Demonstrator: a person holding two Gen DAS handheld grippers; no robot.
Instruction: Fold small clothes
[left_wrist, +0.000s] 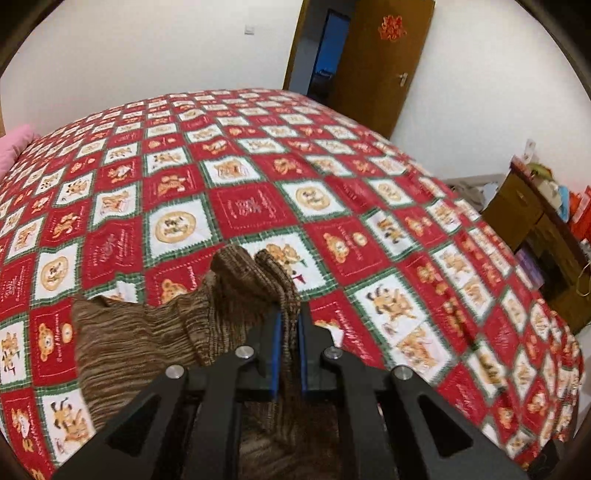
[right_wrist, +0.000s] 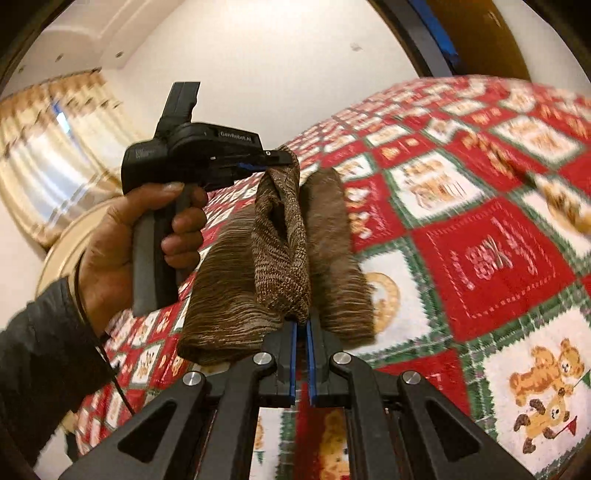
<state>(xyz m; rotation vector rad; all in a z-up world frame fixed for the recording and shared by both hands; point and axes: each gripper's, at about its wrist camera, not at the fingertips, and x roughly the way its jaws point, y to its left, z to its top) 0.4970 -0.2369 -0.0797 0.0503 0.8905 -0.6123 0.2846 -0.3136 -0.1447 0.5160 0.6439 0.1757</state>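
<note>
Nearest, the right gripper (right_wrist: 302, 325) and left gripper (left_wrist: 290, 321) each have jaws clamped on the brown ribbed knit garment (right_wrist: 258, 273), hanging bunched above the red patchwork bedspread (left_wrist: 258, 206). Folding looks barely begun; laying flat and creasing remain.

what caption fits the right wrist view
Both grippers, right and left, pinch a brown knit garment above a red patchwork bedspread.

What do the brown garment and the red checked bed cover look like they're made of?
The brown garment looks like a soft knit, maybe wool or acrylic: its ribbing and mottled yarn show where the right gripper and the left gripper pinch it. The bed cover looks like matte printed woven or quilted fabric, likely cotton, with flat bear squares; motion blur hides the weave.
</note>
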